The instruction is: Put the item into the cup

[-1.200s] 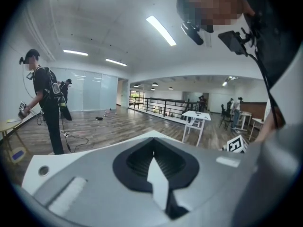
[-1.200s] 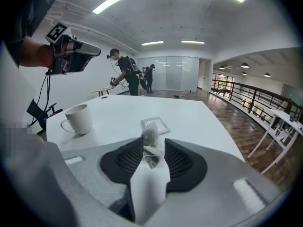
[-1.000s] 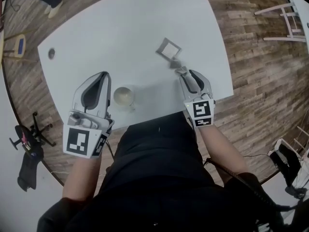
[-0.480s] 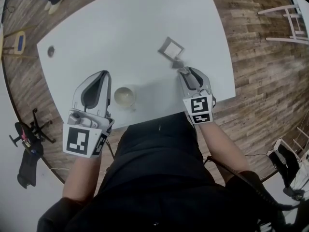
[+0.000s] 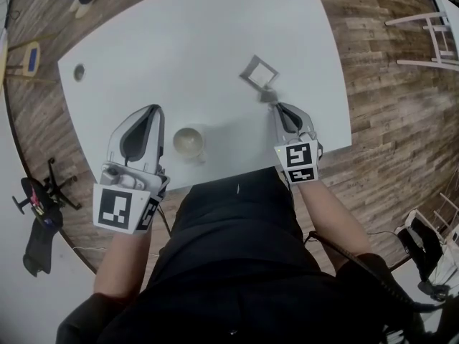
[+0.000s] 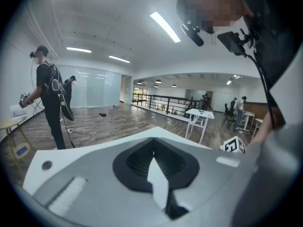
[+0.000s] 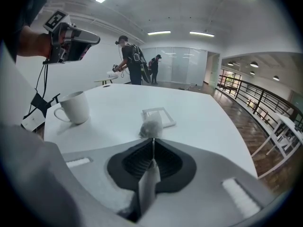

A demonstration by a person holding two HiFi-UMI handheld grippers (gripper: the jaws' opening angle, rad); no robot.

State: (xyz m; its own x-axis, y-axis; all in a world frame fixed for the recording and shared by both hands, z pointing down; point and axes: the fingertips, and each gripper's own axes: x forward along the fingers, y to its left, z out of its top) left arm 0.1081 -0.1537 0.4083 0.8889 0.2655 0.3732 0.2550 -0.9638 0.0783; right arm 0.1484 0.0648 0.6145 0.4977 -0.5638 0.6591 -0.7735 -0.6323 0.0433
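A small grey-white tea bag (image 7: 151, 124) lies on the white table (image 5: 179, 41), right at the tips of my right gripper (image 7: 152, 140). The jaws are closing, and the bag's near edge is pinched between the tips. From above, the bag (image 5: 267, 95) is a grey blur in front of the right gripper (image 5: 272, 105). The white cup (image 5: 188, 142) stands upright near the table's front edge, to the left of the bag; it also shows as a cup (image 7: 75, 107) with a handle. My left gripper (image 5: 153, 110) hovers left of the cup, shut and empty.
A flat white square frame (image 5: 258, 70) lies on the table just beyond the bag. A round hole (image 5: 79, 71) sits near the table's left corner. The table's right edge (image 5: 343, 84) is close to the right gripper. People stand far off across the room.
My right gripper has shifted slightly right, with the bag staying at its tips. The left gripper and the cup have not moved.
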